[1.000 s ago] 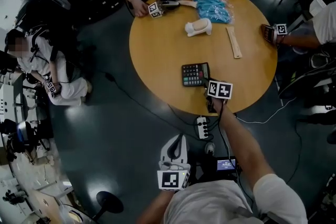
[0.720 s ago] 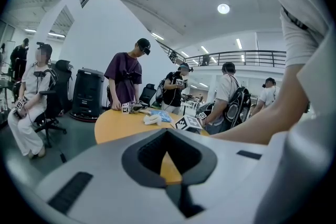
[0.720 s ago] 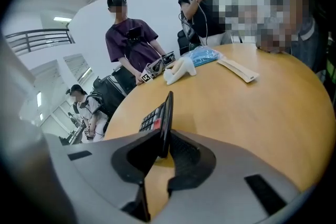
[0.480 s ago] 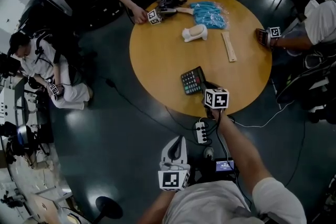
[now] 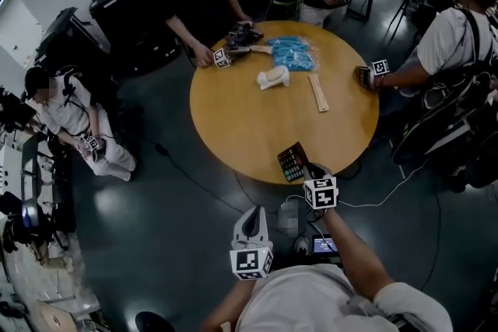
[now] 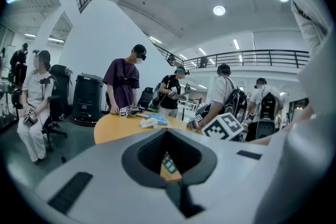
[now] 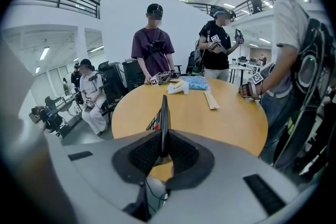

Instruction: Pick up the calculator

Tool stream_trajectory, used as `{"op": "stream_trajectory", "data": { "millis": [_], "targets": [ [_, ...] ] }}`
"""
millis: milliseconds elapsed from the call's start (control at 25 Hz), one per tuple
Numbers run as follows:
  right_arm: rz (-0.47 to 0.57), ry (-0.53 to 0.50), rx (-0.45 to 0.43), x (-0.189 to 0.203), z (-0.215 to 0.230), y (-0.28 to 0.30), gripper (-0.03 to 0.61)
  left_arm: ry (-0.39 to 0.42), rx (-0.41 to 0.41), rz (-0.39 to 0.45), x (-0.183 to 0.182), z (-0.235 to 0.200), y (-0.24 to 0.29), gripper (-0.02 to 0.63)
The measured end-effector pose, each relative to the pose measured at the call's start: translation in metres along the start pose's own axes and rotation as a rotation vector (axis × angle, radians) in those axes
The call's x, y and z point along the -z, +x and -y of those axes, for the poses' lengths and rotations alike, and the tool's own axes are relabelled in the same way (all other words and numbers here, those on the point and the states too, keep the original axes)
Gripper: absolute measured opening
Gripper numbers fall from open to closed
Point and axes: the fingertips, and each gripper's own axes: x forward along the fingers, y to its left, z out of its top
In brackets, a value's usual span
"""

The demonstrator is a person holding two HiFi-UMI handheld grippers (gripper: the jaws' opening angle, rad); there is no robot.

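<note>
- Right gripper (image 5: 308,170) has its jaws clamped on the calculator (image 5: 293,162), gripping it by one end.
- The calculator stands on edge, over the 6 o'clock rim of the table (image 5: 249,120).
- Left gripper (image 5: 255,215) is at 7 o'clock from the right, off the table, with its jaws slightly apart and empty.
</note>
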Motion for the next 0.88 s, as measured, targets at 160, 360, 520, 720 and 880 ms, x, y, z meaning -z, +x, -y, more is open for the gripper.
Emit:
{"op": "stream_trajectory", "data": {
  "millis": [160,360,520,720,880],
  "targets": [
    [0.04,-0.015,-0.007,0.01,-0.013,-0.068,0.051,-0.012,0.003,0.016,-0.004,0.011,-0.004,0.006],
    [0.107,-0.047,-0.04,0.01,-0.038,-0.144,0.051,0.002,0.04,0.027,-0.013,0.024,-0.008,0.006],
    [0.145,-0.07,-0.055,0.009,-0.051,-0.187,0.051,0.009,0.056,0.023,-0.014,0.034,-0.021,0.006],
    [0.165,-0.098,-0.055,0.007,-0.053,-0.202,0.051,0.004,0.069,0.002,-0.008,0.041,-0.026,0.006],
    [0.178,-0.102,-0.056,0.004,-0.054,-0.211,0.051,0.013,0.072,0.002,-0.011,0.047,-0.033,0.006]
  ]
}}
